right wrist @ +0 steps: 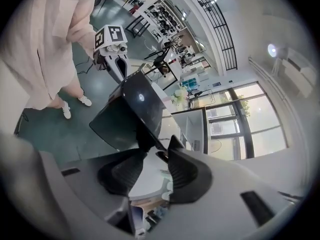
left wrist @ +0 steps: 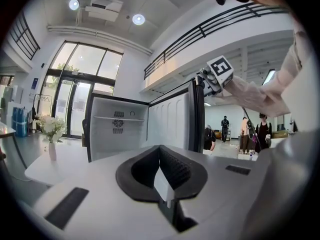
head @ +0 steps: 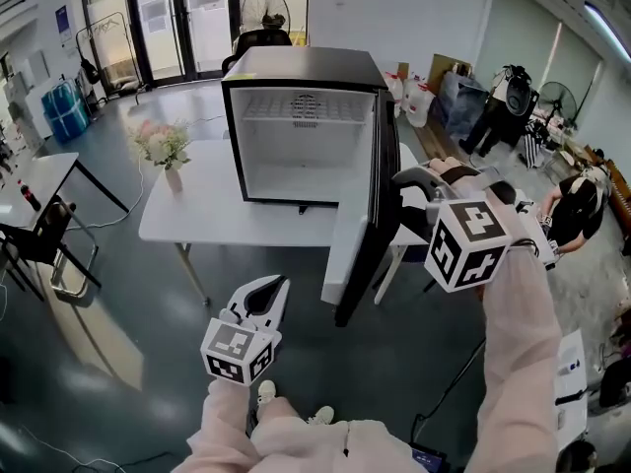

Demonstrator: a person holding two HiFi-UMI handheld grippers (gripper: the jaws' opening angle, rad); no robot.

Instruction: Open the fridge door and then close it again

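Observation:
The black mini fridge (head: 296, 67) stands on a white table (head: 197, 215), its white inside bare. Its door (head: 370, 254) hangs wide open, swung out toward me on the right. My right gripper (head: 402, 187) sits at the door's top edge. In the right gripper view the dark door (right wrist: 127, 114) runs in between the two pads of that gripper (right wrist: 152, 151), which close on its edge. My left gripper (head: 266, 289) hangs low in front of the table, shut and holding nothing. From the left gripper view (left wrist: 160, 151) I see the open fridge (left wrist: 117, 129) and the door (left wrist: 172, 121).
A vase of flowers (head: 166, 151) stands on the table's left part. A black chair (head: 39, 235) and a second table are at far left. Bags, a fan and people (head: 577, 205) fill the right side. My feet (head: 266, 392) are on the grey floor below the door.

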